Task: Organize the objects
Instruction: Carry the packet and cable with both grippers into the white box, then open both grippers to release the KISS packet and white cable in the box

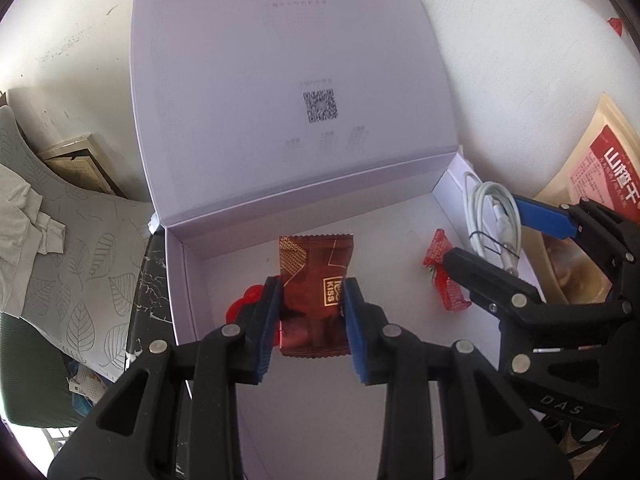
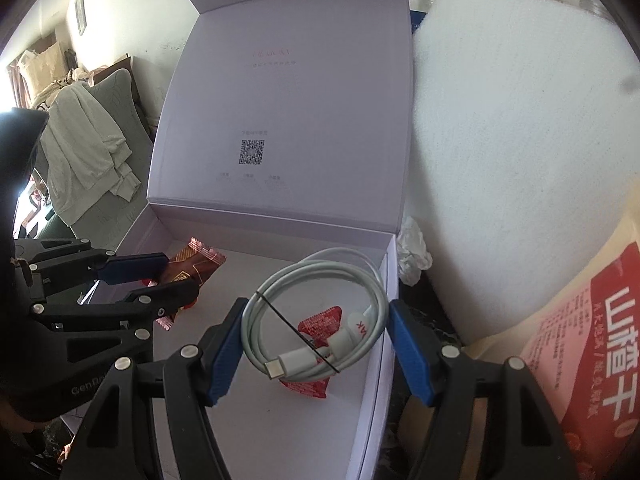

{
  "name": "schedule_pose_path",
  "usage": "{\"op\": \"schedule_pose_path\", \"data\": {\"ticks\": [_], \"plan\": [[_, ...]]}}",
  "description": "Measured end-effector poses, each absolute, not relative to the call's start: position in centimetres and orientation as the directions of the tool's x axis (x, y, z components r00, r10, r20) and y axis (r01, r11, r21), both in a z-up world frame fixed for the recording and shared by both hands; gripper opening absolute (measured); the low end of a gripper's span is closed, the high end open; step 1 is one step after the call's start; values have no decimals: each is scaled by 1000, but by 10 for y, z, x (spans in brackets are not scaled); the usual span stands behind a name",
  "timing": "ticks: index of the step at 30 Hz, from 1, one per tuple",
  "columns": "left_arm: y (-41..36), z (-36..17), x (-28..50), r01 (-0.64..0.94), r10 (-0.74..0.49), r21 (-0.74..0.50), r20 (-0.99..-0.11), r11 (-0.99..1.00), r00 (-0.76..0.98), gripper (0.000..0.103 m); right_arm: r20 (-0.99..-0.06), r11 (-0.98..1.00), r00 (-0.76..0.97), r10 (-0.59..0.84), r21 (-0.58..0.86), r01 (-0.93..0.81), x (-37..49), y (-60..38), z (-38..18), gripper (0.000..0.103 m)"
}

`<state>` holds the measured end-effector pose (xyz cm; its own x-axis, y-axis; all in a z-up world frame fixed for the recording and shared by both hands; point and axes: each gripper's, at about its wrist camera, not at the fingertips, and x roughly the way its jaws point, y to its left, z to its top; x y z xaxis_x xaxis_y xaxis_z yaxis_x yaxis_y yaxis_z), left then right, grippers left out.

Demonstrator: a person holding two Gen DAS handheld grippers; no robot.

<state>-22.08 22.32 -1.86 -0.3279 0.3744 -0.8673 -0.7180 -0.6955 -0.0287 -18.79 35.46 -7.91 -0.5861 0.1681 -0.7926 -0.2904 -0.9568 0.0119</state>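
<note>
With the cable (image 2: 320, 312) and a red candy (image 2: 316, 360) already lying in the box (image 1: 180, 280), the left gripper (image 1: 310, 320) pinches a brown snack packet (image 1: 312, 280) above its floor, while the right gripper (image 2: 316, 352) hangs wide open and empty.

Dark marble-look table (image 1: 154, 264) carries open white box (image 1: 224, 420), snack bag (image 2: 592, 344), poss. crumpled tissue (image 2: 412, 252).

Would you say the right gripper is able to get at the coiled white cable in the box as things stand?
Probably yes. The right gripper is open, its fingers either side of the white cable, which lies in the open box partly on a red candy wrapper. Nothing covers it; the left gripper holds a brown packet well aside.
</note>
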Motion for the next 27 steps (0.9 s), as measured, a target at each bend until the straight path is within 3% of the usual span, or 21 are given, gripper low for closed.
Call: {"op": "schedule_pose_path", "data": {"ticks": [15, 22, 27], "plan": [[215, -21, -217, -698, 325, -10, -889, -716, -321, 31, -817, -960, -537, 209, -67, -271, -189, 341, -86, 74], [205, -7, -210, -677, 300, 21, -886, -735, -354, 43, -813, -958, -540, 220, -76, -276, -183, 333, -76, 75], [194, 9, -202, -666, 314, 25, -868, -746, -385, 45, -797, -960, -564, 217, -70, -270, -177, 329, -61, 75]]}}
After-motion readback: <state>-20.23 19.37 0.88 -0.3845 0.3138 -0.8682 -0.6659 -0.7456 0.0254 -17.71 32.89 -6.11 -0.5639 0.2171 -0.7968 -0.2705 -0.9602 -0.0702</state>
